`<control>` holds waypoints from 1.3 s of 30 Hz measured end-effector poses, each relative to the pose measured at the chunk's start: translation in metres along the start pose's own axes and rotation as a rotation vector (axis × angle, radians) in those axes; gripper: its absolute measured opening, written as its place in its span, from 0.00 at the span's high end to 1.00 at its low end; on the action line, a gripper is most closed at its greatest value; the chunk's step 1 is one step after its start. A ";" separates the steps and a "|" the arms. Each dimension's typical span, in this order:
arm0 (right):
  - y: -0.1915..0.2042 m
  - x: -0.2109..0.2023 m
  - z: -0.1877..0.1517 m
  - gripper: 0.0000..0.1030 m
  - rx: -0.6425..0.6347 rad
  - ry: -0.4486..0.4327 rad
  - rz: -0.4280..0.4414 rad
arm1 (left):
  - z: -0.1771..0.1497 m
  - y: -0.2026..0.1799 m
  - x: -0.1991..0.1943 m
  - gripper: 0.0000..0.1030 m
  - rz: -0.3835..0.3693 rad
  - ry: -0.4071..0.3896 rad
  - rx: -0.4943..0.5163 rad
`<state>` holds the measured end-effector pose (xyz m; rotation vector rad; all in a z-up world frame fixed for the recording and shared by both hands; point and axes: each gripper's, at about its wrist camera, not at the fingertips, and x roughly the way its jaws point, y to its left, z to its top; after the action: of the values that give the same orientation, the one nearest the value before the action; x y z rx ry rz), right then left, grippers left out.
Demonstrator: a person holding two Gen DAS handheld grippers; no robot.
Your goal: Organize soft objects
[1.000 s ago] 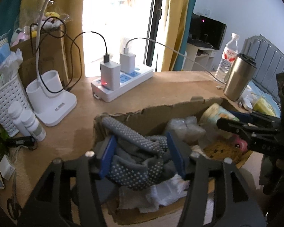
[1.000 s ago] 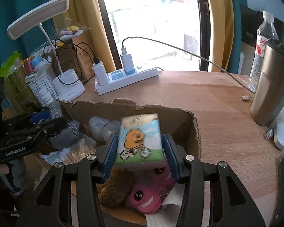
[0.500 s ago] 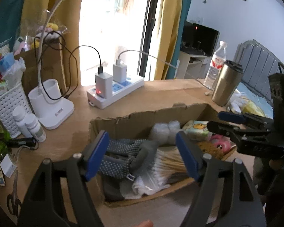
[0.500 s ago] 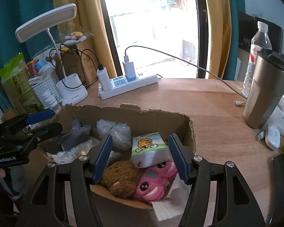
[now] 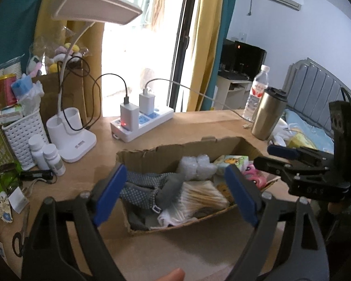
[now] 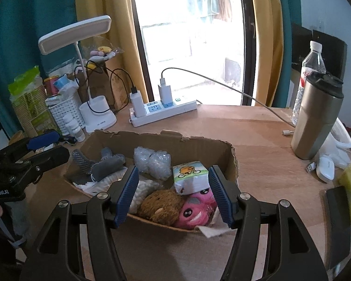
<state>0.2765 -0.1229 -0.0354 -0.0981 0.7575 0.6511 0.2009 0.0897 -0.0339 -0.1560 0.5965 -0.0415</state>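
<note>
Left gripper [image 5: 175, 192], right gripper [image 6: 173, 194] both spread, empty, above cardboard box [image 6: 199, 144]; "GenRobot.AI" on left gripper

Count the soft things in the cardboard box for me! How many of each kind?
Plush toys: 2, brown plush and pink plush
Grey dotted gloves: 1 bundle
Bubble wrap: 1 wad
Tissue pack: 1
Cotton swab bag: 1
White cloth: 1
Total: 7
</note>
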 end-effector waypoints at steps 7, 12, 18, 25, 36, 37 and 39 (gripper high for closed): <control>0.007 -0.016 -0.005 0.32 -0.009 -0.020 -0.016 | -0.005 -0.003 -0.021 0.07 -0.020 -0.033 -0.005; 0.013 -0.029 -0.007 0.32 -0.014 -0.042 -0.026 | -0.007 -0.003 -0.037 0.07 -0.023 -0.064 -0.005; 0.025 -0.045 -0.012 0.30 -0.031 -0.066 -0.040 | -0.011 -0.003 -0.056 0.06 -0.012 -0.092 -0.003; 0.034 -0.068 -0.019 0.22 -0.047 -0.101 -0.058 | -0.019 -0.009 -0.078 0.01 -0.010 -0.116 0.002; 0.045 -0.108 -0.036 0.19 -0.048 -0.165 -0.091 | -0.032 -0.016 -0.113 0.01 -0.078 -0.146 -0.035; 0.046 -0.111 -0.038 0.19 -0.049 -0.168 -0.093 | -0.034 -0.017 -0.115 0.01 -0.069 -0.149 -0.031; 0.048 -0.117 -0.041 0.19 -0.051 -0.173 -0.098 | -0.037 -0.022 -0.121 0.01 -0.028 -0.161 -0.016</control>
<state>0.1601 -0.1570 0.0190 -0.1228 0.5660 0.5778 0.0802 0.0735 0.0070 -0.1816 0.4341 -0.0502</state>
